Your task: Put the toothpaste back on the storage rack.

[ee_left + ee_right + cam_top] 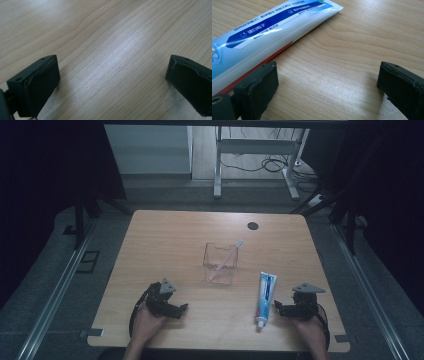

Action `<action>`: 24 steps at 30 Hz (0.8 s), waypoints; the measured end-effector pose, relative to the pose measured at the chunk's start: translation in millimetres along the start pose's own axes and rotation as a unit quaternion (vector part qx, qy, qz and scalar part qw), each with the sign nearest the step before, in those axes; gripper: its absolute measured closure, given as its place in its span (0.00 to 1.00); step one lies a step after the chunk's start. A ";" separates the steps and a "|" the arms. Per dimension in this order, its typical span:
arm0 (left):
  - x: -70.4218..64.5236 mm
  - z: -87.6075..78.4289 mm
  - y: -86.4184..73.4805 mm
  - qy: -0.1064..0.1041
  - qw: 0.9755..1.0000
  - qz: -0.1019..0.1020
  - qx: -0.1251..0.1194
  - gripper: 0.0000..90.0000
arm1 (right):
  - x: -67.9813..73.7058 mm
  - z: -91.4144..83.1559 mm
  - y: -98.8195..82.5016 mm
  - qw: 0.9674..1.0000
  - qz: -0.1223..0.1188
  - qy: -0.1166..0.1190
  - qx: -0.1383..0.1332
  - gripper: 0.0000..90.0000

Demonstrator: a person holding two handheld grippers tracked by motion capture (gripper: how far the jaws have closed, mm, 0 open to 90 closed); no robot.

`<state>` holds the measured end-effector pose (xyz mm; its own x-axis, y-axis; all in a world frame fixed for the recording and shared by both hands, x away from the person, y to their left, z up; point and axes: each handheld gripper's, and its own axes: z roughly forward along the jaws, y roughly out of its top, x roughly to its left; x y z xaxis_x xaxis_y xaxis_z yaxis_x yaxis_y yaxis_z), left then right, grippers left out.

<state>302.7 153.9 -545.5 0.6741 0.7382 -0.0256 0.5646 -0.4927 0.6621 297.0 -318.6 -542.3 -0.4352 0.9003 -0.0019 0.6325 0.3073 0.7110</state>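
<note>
A clear square cup (pixel 219 264) stands at the middle of the wooden table (pixel 165 235), with a pink toothbrush (pixel 227 259) leaning inside it. A white and blue toothpaste tube (pixel 264 299) lies flat to the cup's right, cap toward the front edge. My right gripper (pixel 278 309) rests just right of the tube, open; in the right gripper view the tube (pixel 262 32) lies beside the left jaw. My left gripper (pixel 181 309) rests near the front left, open over bare wood (pixel 112 62).
A small dark round hole (pixel 253 225) sits near the table's far edge. Metal rails run along the floor on both sides, and a white desk frame (pixel 255 150) with cables stands beyond the table.
</note>
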 end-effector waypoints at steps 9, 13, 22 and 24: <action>-0.2 0.1 0.0 0.001 1.000 -0.001 0.000 0.00 | 0.4 -4.9 0.7 1.000 0.000 0.008 0.000 0.18; -0.2 0.1 0.0 0.001 1.000 0.000 0.000 0.00 | -0.2 -9.0 3.1 1.000 0.008 0.017 0.005 0.24; -0.4 -0.4 -0.2 0.004 1.000 0.000 0.002 0.00 | 2.9 -18.1 9.6 0.998 0.011 0.056 0.016 0.33; -0.4 -0.4 -0.2 0.004 1.000 0.000 0.002 0.00 | 4.0 -21.4 9.6 0.998 0.007 0.057 0.013 0.36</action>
<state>302.1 153.8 -545.3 0.6706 0.7416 -0.0204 0.5665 -0.4941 0.6595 287.7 -318.7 -520.5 -0.4952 0.8641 0.0899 0.6554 0.3037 0.6915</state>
